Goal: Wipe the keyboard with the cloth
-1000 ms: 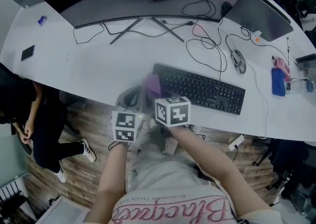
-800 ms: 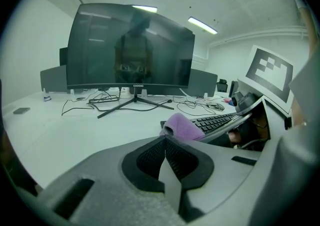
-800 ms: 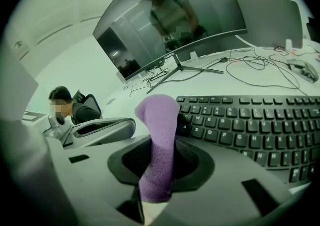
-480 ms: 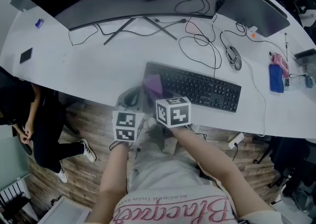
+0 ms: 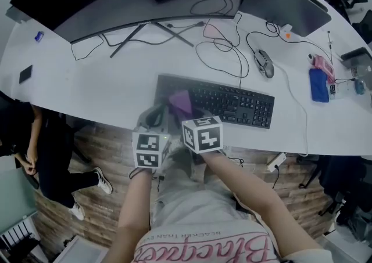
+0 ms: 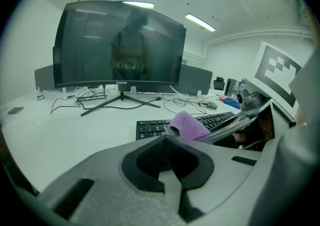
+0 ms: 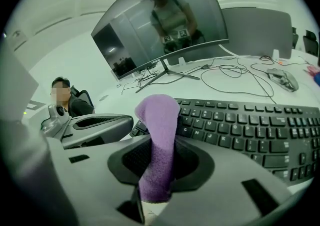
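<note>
From the head view, the black flat keyboard (image 5: 232,104) lay on the white curved surface (image 5: 87,82), close to its near edge. The right hand-held gripper (image 5: 181,105) reached over the keyboard's left end with a purple fleecy cloth (image 5: 180,100) at its tip. The left hand-held gripper (image 5: 153,116) sat just beside it, off the keyboard's left end. A grey computer mouse (image 5: 263,62) lay well beyond the keys.

In the left gripper view, that gripper's jaws were pressed together with nothing between them. The cloth showed past them to the right, in front of the keys, and a dark curved monitor (image 6: 119,45) stood behind.

In the right gripper view, the jaws were pinching the cloth, which stood up out of them as a rounded fold. The keyboard spread ahead and to the right. Whether the fold was touching the keys could not be told.

Judging from this, the wipe was at or near its start. The cloth was in hand at the left end, and the long run of keys to the right looked yet to be covered.
</note>
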